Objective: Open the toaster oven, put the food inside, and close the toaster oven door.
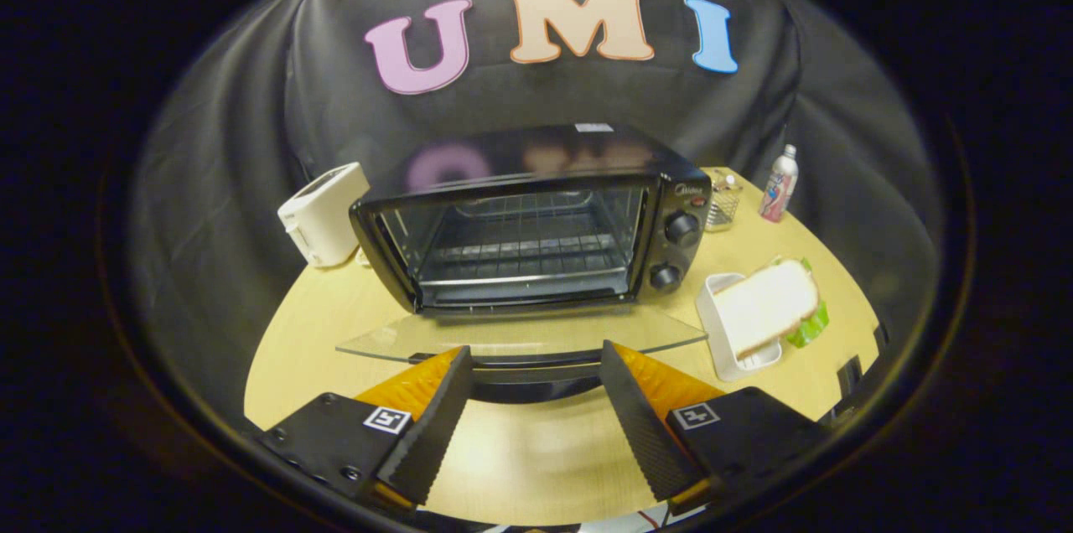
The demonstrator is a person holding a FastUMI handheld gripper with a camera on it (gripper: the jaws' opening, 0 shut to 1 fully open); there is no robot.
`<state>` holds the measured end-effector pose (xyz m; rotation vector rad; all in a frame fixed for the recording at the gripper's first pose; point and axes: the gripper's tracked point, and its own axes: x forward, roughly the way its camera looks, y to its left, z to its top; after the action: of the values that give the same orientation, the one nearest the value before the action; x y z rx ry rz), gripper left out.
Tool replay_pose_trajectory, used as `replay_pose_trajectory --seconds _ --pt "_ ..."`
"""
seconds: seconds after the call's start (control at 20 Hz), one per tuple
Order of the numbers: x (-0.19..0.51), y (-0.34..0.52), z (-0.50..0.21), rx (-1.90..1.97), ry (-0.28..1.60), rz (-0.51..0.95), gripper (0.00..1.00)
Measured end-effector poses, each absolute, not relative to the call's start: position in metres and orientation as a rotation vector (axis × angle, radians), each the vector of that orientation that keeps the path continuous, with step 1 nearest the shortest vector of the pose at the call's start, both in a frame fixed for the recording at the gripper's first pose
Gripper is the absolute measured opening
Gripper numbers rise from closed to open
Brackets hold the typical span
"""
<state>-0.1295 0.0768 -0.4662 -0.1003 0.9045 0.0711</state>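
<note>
A black toaster oven (536,219) stands on the wooden table with its glass door (520,336) folded down flat toward me. The wire rack inside is bare. The door's dark handle (528,374) lies between the tips of my gripper (535,361), whose fingers stand apart on either side of it without pressing on it. To the right of the oven, a sandwich (767,307) of white bread with green lettuce rests tilted on a small white tray (721,332), beyond and right of my right finger.
A white pop-up toaster (323,214) sits left of the oven. Behind the oven's right side are a small glass jar (723,202) and a slim bottle (779,183). Light wooden table (520,457) stretches under my fingers. Black cloth walls close in the back.
</note>
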Motion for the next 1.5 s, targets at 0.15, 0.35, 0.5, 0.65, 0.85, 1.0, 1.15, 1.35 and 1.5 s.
replay_pose_trajectory --seconds 0.15,0.35,0.5,0.65,0.85,1.0,1.15,1.35,1.5 --pt "-0.148 0.070 -0.487 -0.083 0.959 0.060 0.97" --pt "-0.170 0.063 -0.505 -0.088 0.991 0.065 0.96" --pt "-0.182 0.057 -0.525 -0.084 1.027 0.064 0.96" --pt "-0.190 0.053 -0.544 -0.051 1.061 0.063 0.96" --pt "-0.181 0.052 -0.520 0.036 1.005 0.085 0.96" --pt "-0.162 0.039 -0.484 0.048 0.922 0.072 0.96" --pt "-0.132 0.010 -0.444 0.046 0.817 0.029 0.96" --pt "-0.090 -0.044 -0.398 0.052 0.698 -0.054 0.96" --pt "-0.065 -0.093 -0.379 0.031 0.642 -0.126 0.96"
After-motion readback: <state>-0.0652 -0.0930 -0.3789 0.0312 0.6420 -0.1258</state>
